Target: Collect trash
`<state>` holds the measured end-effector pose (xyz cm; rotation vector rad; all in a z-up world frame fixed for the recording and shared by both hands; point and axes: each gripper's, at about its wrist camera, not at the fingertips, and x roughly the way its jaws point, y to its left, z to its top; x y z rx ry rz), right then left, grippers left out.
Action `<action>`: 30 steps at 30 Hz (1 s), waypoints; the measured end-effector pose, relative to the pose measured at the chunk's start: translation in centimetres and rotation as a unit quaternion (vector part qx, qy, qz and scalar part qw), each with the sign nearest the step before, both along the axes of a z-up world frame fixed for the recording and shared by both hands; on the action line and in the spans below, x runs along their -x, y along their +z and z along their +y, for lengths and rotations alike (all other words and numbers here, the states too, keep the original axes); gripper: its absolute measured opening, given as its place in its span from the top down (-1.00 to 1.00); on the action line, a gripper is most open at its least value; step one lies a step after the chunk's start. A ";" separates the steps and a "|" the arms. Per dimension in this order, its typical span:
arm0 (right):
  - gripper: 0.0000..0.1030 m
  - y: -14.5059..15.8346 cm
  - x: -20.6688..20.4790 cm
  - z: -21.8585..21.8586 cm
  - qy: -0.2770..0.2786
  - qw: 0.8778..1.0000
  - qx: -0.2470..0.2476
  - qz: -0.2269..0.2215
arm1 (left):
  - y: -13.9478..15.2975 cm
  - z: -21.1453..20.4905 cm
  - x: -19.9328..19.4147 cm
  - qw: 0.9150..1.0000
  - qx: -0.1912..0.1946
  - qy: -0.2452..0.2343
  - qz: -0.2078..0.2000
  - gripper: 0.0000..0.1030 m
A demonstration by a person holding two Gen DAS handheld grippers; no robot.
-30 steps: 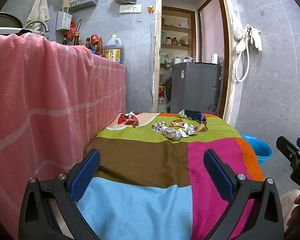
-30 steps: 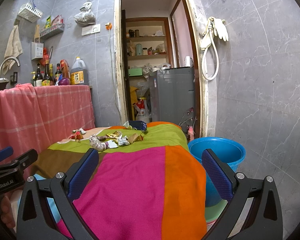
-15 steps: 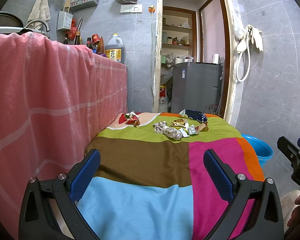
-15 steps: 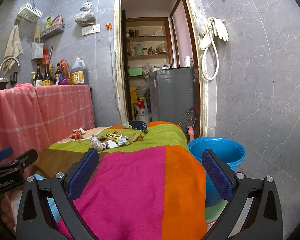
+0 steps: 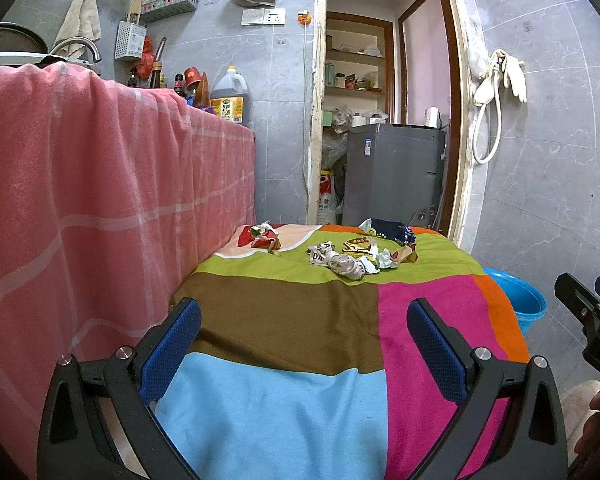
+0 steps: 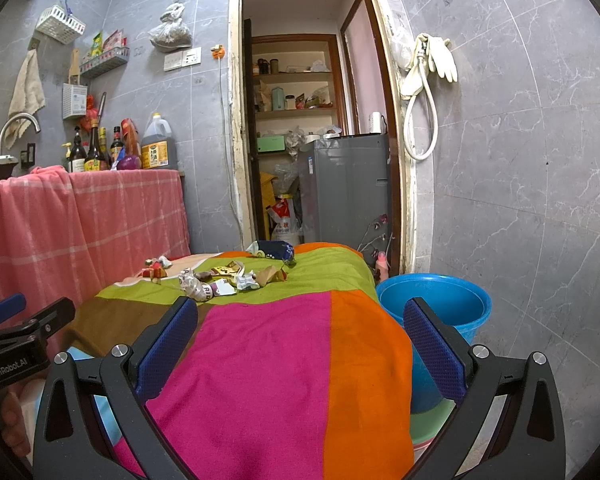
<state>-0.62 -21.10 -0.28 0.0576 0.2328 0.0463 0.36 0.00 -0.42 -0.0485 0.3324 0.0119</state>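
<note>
Left gripper: the black two-finger left gripper with blue pads (image 5: 303, 344) hangs over the near end of the table, fingers spread wide, nothing held. Judged a ready stance ahead of a reach.
Right gripper: the black two-finger right gripper with blue pads (image 6: 300, 340) is likewise wide apart and empty, over the pink and orange patches. Its position at the bucket side suggests it will do the dropping.
Trash, main pile: crumpled white, gold and brown wrappers (image 5: 358, 256) lie in a loose heap on the green band at the far end, 12 o'clock from both grippers, well apart from the fingers.
Trash, side piece: a small red and white crumpled wrapper (image 5: 265, 237) sits at 11 o'clock of the pile, near the pink cloth.
Trash, rear piece: a dark blue foil snack bag (image 6: 274, 249) lies behind the pile at the far edge.
Receptacle: a round blue plastic bucket (image 6: 440, 300) stands on the floor just beside the table's right edge, mouth open; judged the drop point.
Surface: a patchwork cloth-covered table (image 6: 268, 360), soft, so wrappers may sink in slightly.
Obstructions: none between fingers and pile. A pink checked cloth draped over the counter (image 5: 100, 184) crowds the left side at 9 o'clock.
Background: a grey washing machine (image 6: 346, 184) stands in the doorway, clear of the work.
</note>
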 end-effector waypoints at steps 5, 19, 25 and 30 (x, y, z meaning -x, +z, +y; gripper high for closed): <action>-1.00 0.0 0.0 0.0 0.000 1.000 0.000 0.000 | 0.0 0.0 0.0 1.000 0.000 0.000 0.000 -0.96; -1.00 0.0 0.0 0.0 0.000 1.000 0.000 0.001 | 0.0 0.0 0.0 1.000 0.000 0.000 0.000 -0.96; -1.00 0.0 0.0 0.0 0.000 1.000 -0.001 0.002 | -0.2 0.0 0.0 1.000 0.003 0.001 0.003 -0.96; -1.00 -0.5 -0.4 0.2 0.002 1.000 -0.001 0.009 | -0.6 0.3 -0.3 1.000 0.005 0.002 0.008 -0.96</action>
